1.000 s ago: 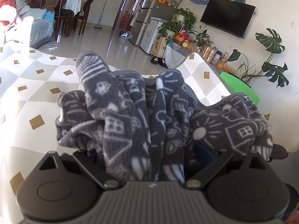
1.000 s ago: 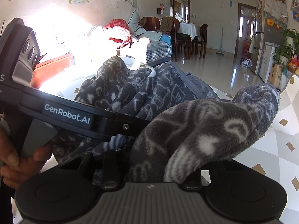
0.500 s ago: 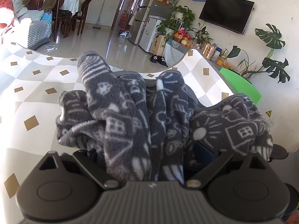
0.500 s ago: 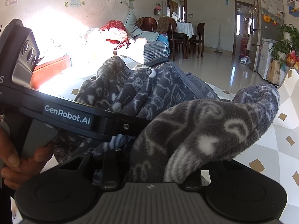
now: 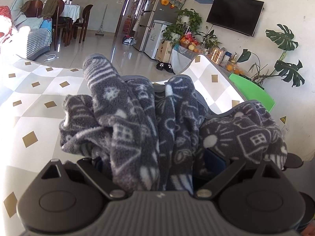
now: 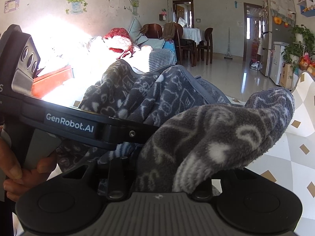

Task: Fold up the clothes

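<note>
Writing: "GenRobot.AI" in white on the dark side of the left gripper (image 6: pixel 137 149), read from the right wrist view; a lone "S" sits at the frame edge by its camera block.
Sign: a small yellow warning triangle (image 5: pixel 283 119) on the wall at right; its symbol is too small to read.
Surface: a mat (image 5: pixel 29 106) of grey and white diamonds with small gold squares, its far corner curled up.
Room: glossy tiled floor, a TV (image 5: pixel 235 17) on the wall, leafy plants, a fridge (image 5: pixel 149 25), dining chairs round a white-clothed table, a sofa in hard sunlight.
Fleece (image 5: pixel 137 129): dark grey pile with white doodles of houses, suns and stripes, edged in plain grey binding, bunched into thick folds.
Where: lifted above the mat, spanning both grippers and draped over their fingers.
Left gripper: clenched on a bundle of the fleece, which fills the gap between its jaws.
Right gripper (image 6: pixel 165 169): clamped on another thick fold that spills rightward over its body.
Hand (image 6: pixel 13 175): fingers wrapped round the left gripper's handle.
</note>
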{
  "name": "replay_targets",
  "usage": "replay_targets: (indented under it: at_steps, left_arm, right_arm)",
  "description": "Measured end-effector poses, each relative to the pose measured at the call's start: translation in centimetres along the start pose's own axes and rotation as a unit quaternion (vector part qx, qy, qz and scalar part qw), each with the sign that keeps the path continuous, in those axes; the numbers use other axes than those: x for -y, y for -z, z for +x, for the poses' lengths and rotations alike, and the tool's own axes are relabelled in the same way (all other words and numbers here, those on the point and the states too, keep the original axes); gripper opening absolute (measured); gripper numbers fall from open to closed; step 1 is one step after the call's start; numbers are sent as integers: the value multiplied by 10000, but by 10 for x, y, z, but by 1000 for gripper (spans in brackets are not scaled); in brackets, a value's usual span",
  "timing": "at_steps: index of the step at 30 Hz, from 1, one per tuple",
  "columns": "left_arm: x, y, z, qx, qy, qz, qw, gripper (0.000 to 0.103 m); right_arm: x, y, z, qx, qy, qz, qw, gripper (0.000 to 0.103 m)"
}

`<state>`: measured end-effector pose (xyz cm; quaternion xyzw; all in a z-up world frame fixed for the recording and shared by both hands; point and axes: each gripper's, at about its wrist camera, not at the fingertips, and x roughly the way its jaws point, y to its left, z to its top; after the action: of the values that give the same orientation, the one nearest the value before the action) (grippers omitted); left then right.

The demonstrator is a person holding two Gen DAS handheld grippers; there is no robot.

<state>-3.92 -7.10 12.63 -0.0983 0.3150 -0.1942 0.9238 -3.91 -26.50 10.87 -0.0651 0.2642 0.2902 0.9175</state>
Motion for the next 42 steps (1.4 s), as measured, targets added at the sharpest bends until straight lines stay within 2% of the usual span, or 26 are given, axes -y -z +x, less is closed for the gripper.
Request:
replay_targets:
  at_steps: [10, 18, 30, 42]
  left_arm:
    - [14, -1, 25, -164, 103, -16, 9998, 96]
    - [36, -7, 56, -214, 294, 9, 9993, 96]
    - [92, -31, 107, -231, 673, 266, 9971, 96]
    - [152, -46, 165, -351, 889, 469, 9943, 96]
  right_arm:
    - [21, 10, -7, -134, 56, 87, 9999, 36]
    - [48, 13, -16, -216, 328, 180, 9991, 36]
    - [102, 7, -41, -99, 860, 546, 9947, 36]
    - [160, 12, -55, -123, 1323, 947, 9866, 37]
